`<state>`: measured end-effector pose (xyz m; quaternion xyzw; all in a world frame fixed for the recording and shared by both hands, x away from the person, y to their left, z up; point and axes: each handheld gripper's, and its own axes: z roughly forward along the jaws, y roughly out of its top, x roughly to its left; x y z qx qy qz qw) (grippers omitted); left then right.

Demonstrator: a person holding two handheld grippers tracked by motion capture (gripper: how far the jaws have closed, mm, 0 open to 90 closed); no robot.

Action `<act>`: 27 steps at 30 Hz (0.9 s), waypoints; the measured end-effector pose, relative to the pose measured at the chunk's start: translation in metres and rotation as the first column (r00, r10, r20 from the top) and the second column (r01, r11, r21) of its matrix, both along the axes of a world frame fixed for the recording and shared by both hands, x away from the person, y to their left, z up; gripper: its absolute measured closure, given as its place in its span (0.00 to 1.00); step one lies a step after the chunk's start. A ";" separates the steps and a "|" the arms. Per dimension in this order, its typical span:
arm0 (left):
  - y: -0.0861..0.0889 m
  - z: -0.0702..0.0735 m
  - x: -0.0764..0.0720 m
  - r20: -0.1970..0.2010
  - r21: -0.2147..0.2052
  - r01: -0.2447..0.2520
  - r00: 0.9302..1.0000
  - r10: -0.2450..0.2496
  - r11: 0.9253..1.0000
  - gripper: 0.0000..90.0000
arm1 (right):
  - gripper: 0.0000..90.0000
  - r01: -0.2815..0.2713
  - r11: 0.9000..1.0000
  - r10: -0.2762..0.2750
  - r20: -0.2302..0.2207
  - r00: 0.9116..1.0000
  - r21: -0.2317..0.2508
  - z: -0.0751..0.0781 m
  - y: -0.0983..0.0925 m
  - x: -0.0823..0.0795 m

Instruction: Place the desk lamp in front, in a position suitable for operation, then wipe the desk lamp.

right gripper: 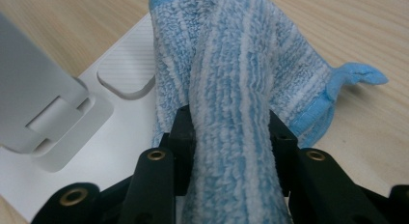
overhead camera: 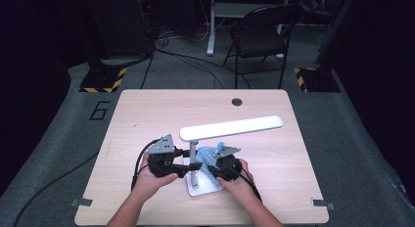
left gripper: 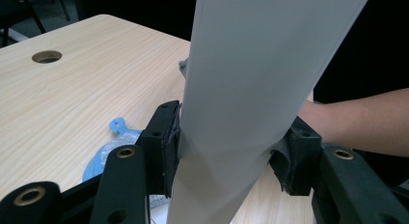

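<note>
Desk lamp [overhead camera: 215, 139] stands near the front edge of the wooden table [overhead camera: 147, 109]; all places below are taken from its white base [overhead camera: 203, 188].

Left gripper [overhead camera: 183, 161]: jaws clamped on the lamp's upright stem, just above the base. In the left gripper view the stem [left gripper: 241, 103] fills the gap between the two pads, and both press on it. The stem rises near vertical, leaning slightly. This hand looks to be bracing the lamp.

Right gripper [overhead camera: 215, 163]: jaws closed on a bunched blue-and-white striped microfibre cloth [right gripper: 231, 103]. In the right gripper view the fold runs straight out along the jaws. The free end drapes over the edge of the base [right gripper: 115, 151], with the blue hanging loop [right gripper: 359, 77] on the wood just beyond it. The hinge foot of the stem [right gripper: 43, 113] sits to the left in that view, beside the cloth; whether they touch I cannot tell.

Lamp head [overhead camera: 232, 126]: a long white bar running left to right above both grippers, its far end well out past the right hand.

Judgement: wiping the lamp is the work in hand. The cloth lies on the right-hand side of the base, the stem beside it to the left. A sweep across the base or up the stem falls to the right hand, the nearer one, against the left gripper's hold.
</note>
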<state>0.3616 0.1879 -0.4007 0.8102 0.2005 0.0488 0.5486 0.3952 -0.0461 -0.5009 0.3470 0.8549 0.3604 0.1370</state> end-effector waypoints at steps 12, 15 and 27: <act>0.000 -0.001 0.000 0.007 -0.006 -0.007 1.000 0.007 1.000 0.55 | 0.72 0.026 1.000 -0.025 -0.013 1.000 0.002 0.001 0.005 0.016; 0.001 -0.001 -0.001 -0.004 -0.007 -0.006 1.000 0.006 1.000 0.55 | 0.72 0.022 1.000 -0.022 0.003 1.000 0.000 0.000 0.005 0.021; 0.000 -0.001 0.000 -0.002 -0.005 -0.003 1.000 0.003 1.000 0.55 | 0.71 0.045 0.999 -0.045 -0.008 0.999 -0.001 0.001 0.010 0.033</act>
